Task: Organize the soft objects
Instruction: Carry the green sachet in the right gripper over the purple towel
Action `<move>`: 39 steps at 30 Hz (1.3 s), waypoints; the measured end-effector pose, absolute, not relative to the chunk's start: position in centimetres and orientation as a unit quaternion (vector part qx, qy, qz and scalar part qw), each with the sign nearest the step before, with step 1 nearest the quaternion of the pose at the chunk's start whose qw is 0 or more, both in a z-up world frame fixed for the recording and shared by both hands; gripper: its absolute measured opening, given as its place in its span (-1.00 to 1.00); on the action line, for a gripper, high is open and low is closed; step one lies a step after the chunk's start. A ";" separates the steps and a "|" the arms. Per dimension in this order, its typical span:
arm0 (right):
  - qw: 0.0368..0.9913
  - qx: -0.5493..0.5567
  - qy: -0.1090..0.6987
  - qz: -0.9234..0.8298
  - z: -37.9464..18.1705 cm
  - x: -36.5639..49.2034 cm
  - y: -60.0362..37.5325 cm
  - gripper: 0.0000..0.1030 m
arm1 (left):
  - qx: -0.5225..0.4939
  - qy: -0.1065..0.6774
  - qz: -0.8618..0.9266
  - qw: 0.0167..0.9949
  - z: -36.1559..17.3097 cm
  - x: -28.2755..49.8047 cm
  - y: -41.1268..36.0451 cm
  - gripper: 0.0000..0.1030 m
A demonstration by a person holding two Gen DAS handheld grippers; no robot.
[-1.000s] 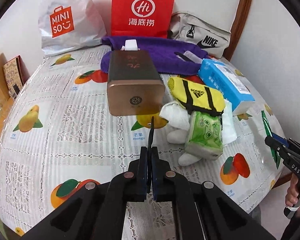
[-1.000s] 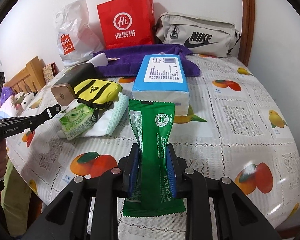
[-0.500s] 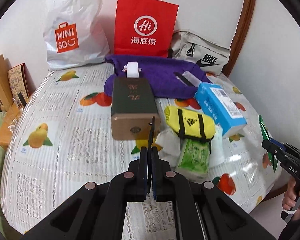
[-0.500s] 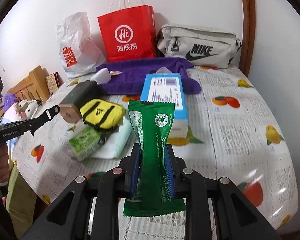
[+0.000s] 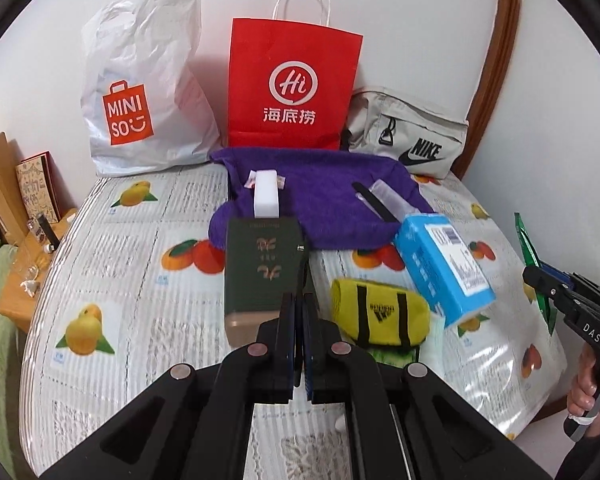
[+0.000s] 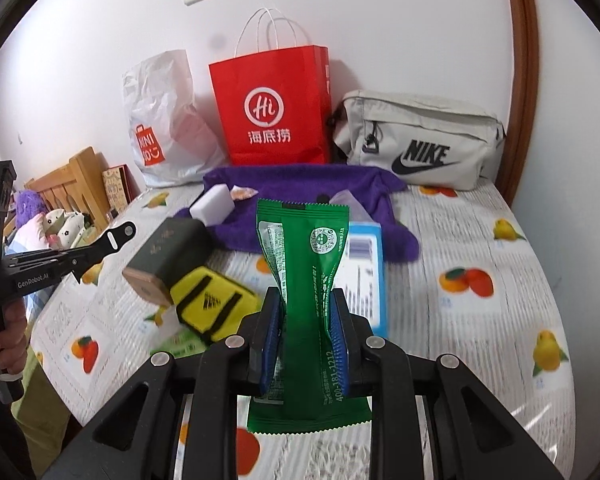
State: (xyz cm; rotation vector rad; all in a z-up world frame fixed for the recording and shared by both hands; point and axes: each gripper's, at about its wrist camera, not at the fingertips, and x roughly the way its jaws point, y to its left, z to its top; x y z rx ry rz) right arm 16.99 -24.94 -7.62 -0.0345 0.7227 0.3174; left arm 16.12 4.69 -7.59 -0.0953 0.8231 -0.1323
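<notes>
My right gripper (image 6: 305, 320) is shut on a green packet (image 6: 306, 248) and holds it upright above the table's near edge. It also shows in the left wrist view (image 5: 540, 276) at far right. My left gripper (image 5: 300, 304) is shut and empty, raised over the table's front; it shows at the left of the right wrist view (image 6: 112, 240). On the fruit-print tablecloth lie a yellow Adidas pouch (image 5: 378, 312), a blue tissue pack (image 5: 444, 264), a dark green box (image 5: 262, 272), a green wipes pack (image 6: 180, 346) and a purple towel (image 5: 324, 200) with a white sponge (image 5: 266, 196).
A white Miniso bag (image 5: 144, 92), a red paper bag (image 5: 292, 88) and a grey Nike bag (image 5: 408, 136) stand against the back wall. A wooden headboard (image 6: 76, 184) and plush toys (image 6: 44, 216) lie left of the table. The table's edge (image 5: 540, 412) curves at right.
Both grippers have risen and pulled back from the table, so the objects look smaller and lower. The right gripper still holds the green packet; the left stays shut.
</notes>
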 end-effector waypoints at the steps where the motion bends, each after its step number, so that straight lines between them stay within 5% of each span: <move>1: 0.923 -0.017 0.351 0.156 -7.4 17.5 -24.9 -0.53 | -0.047 0.399 -0.063 0.913 -7.5 16.6 4.7 -0.92; 39: 0.901 -0.025 0.384 0.198 -9.3 37.1 -22.6 -0.53 | -0.073 0.438 -0.066 0.893 -9.6 33.0 3.5 -0.92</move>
